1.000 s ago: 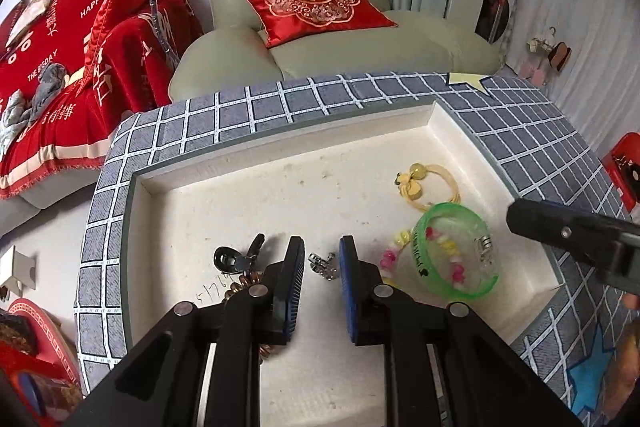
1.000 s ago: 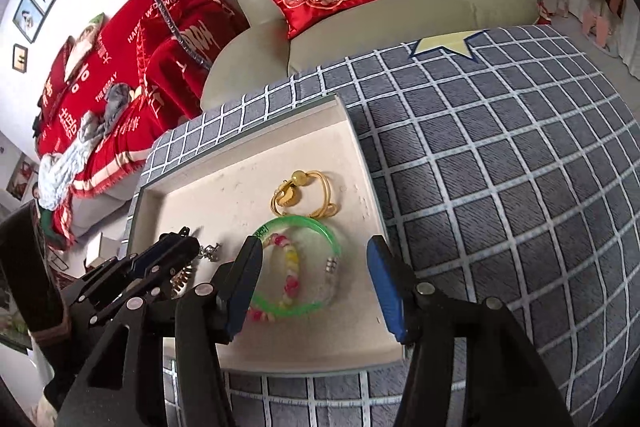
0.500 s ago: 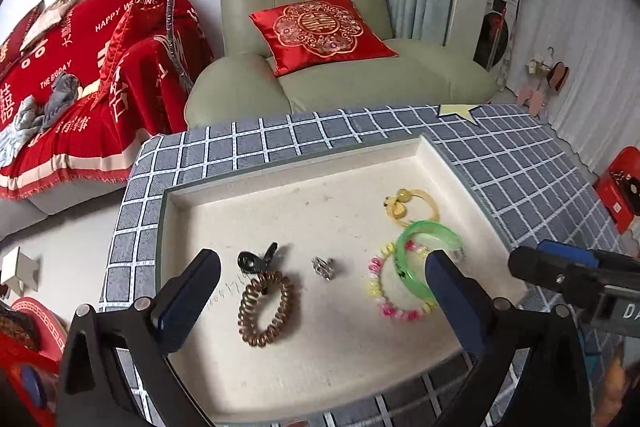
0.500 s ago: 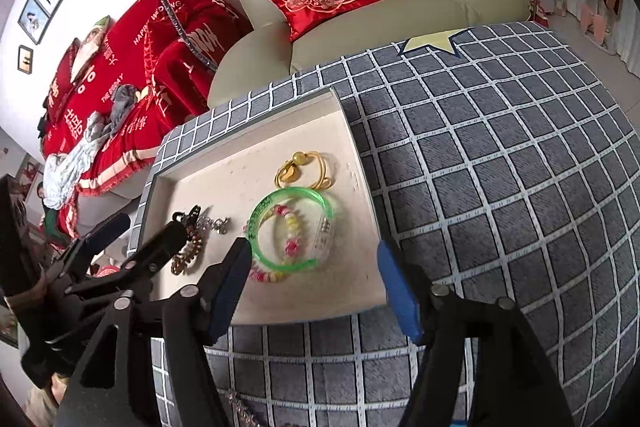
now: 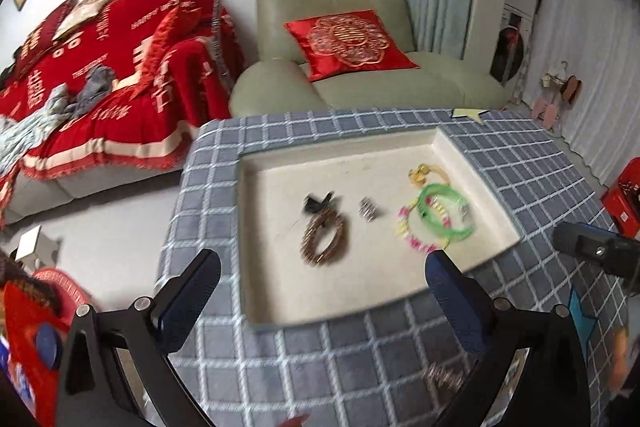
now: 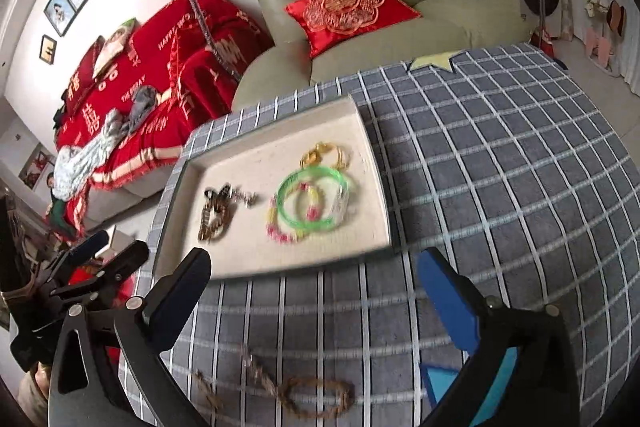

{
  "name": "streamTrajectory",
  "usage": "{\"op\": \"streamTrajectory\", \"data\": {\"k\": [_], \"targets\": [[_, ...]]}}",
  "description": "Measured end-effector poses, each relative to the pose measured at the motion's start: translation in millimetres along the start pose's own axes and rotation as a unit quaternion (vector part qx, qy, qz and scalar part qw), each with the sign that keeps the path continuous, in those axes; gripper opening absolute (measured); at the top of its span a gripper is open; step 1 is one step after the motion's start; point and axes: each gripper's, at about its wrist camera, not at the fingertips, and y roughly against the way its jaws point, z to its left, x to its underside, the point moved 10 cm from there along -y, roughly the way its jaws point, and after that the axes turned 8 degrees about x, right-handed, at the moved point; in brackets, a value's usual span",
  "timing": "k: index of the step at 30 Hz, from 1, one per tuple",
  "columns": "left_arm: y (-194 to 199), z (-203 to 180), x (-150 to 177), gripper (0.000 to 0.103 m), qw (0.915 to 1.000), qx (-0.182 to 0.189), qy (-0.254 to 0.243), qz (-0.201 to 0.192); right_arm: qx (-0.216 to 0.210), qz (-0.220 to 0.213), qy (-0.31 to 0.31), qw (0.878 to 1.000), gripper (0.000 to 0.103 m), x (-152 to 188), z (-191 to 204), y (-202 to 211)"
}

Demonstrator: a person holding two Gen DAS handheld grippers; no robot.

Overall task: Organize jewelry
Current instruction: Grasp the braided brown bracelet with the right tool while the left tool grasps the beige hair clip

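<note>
Right wrist view shows my right hand-held gripper (image 6: 312, 291) spread wide and empty above the checked cloth of the counter (image 6: 500, 187), with a brown chain (image 6: 280, 391) lying loose on that cloth just below it, outside the cream tray (image 6: 376, 187). My left hand-held gripper (image 5: 320, 295) is likewise splayed open and holds nothing, hovering over the tray's near edge. Inside the tray sit the brown coil bracelet (image 5: 323, 237), a black clip (image 5: 317, 203) touching its far side, a small silver piece (image 5: 368, 209), the green bangle (image 5: 444, 217) lying over a pink and yellow bead bracelet (image 5: 412, 231), and a yellow band (image 5: 428, 174) just behind them. I judge the chain to be the piece left to bring in, and that is where trouble lies: it is thin, limp and kinked, so my pads may close on the cloth with it and drag the fabric, shifting the tray, or pinch only one loop so the rest trails and snags on the tray wall. Dropped carelessly, it could tangle with the overlapped bangle and beads. Both views are blurred, so aiming now risks a miss.
</note>
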Motion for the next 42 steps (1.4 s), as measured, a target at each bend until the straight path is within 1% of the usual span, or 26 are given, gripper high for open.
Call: {"op": "streamTrajectory", "data": {"k": [3,4,5,7,11,13,16,20,24,28,34,35,38,42], "targets": [[14,11,21,0.103,0.9997,-0.019,0.006,0.011,0.005,0.02,0.007,1.0,0.103,15,-4,6],[17,14,28,0.103,0.9997,-0.017,0.01,0.016,0.005,0.023,0.007,1.0,0.103,21,-6,8],[19,15,34,0.103,0.9996,-0.013,0.014,0.02,0.008,0.028,0.008,1.0,0.103,27,-8,10],[21,13,54,0.103,0.9988,0.011,0.025,0.042,0.011,0.035,0.009,0.999,0.103,39,-11,13],[25,7,84,0.103,0.9975,0.022,0.032,0.059,0.024,0.049,0.019,0.998,0.103,65,-18,17],[27,2,101,0.103,0.9961,0.035,0.041,0.07,0.034,0.055,0.025,0.998,0.103,78,-22,18],[28,-4,124,0.103,0.9939,0.043,0.055,0.086,0.045,0.067,0.029,0.996,0.103,97,-28,17],[25,-9,145,0.103,0.9909,0.047,0.077,0.1,0.06,0.085,0.029,0.994,0.103,120,-38,11],[19,-14,156,0.103,0.9896,0.038,0.085,0.11,0.075,0.1,0.031,0.992,0.103,136,-45,3],[12,-16,162,0.103,0.9879,0.018,0.095,0.121,0.088,0.097,0.041,0.991,0.103,137,-46,1],[4,-15,164,0.103,0.9846,0.002,0.126,0.121,0.106,0.09,0.066,0.988,0.103,133,-40,-6],[3,-16,164,0.103,0.9846,0.0,0.127,0.12,0.107,0.09,0.067,0.988,0.102,132,-40,-8],[0,-18,165,0.103,0.9846,-0.012,0.127,0.119,0.107,0.093,0.064,0.988,0.094,130,-38,-13],[-2,-19,168,0.103,0.9824,-0.02,0.145,0.117,0.108,0.091,0.071,0.987,0.09,127,-34,-18]]}}
